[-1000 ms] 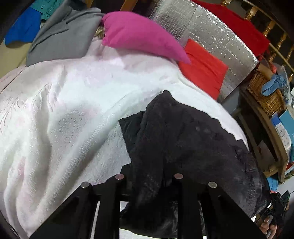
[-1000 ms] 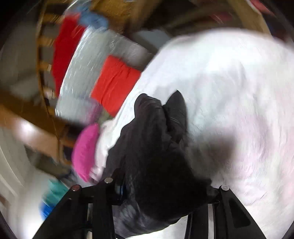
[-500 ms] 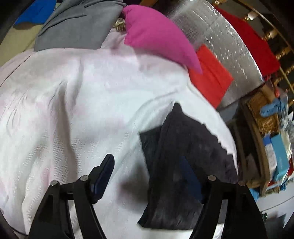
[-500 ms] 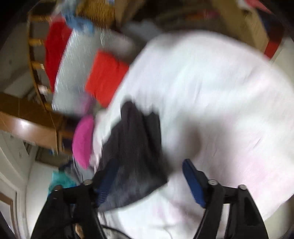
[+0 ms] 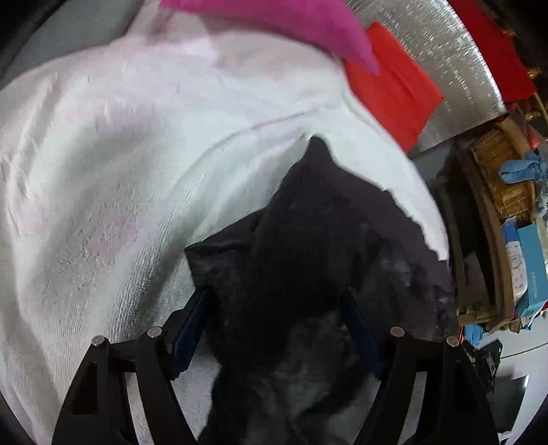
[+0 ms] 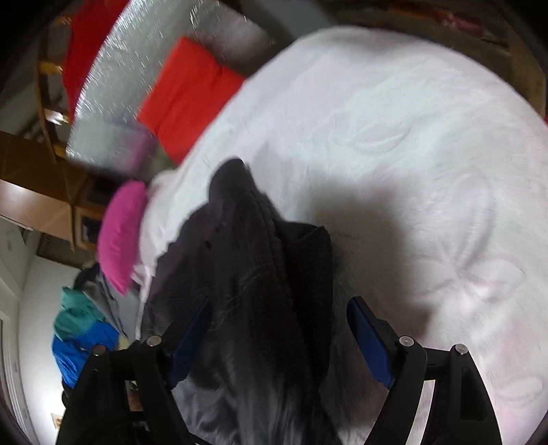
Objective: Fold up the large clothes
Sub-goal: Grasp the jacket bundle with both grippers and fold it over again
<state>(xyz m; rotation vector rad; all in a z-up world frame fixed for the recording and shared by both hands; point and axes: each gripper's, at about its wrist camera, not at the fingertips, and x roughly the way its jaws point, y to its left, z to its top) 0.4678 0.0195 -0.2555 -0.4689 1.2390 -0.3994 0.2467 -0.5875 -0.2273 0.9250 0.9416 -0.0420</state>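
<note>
A black garment (image 5: 318,246) lies folded in a narrow strip on the white bedspread (image 5: 102,164). My left gripper (image 5: 277,318) is open, its blue-padded fingers (image 5: 191,325) straddling the near end of the cloth. In the right wrist view the same black garment (image 6: 253,274) runs away from me. My right gripper (image 6: 281,328) is open too, with the cloth between its fingers (image 6: 370,339) but not pinched.
A pink pillow (image 5: 274,17), a red cushion (image 5: 394,78) and a silver foil panel (image 5: 445,51) lie at the head of the bed. A wicker basket (image 5: 503,171) and shelf clutter stand to the right. A pile of blue and teal clothes (image 6: 82,325) lies beyond the bed's edge.
Both grippers were shut on the black garment, then let go and opened. They have now come down low over it, fingers on either side of the cloth.
</note>
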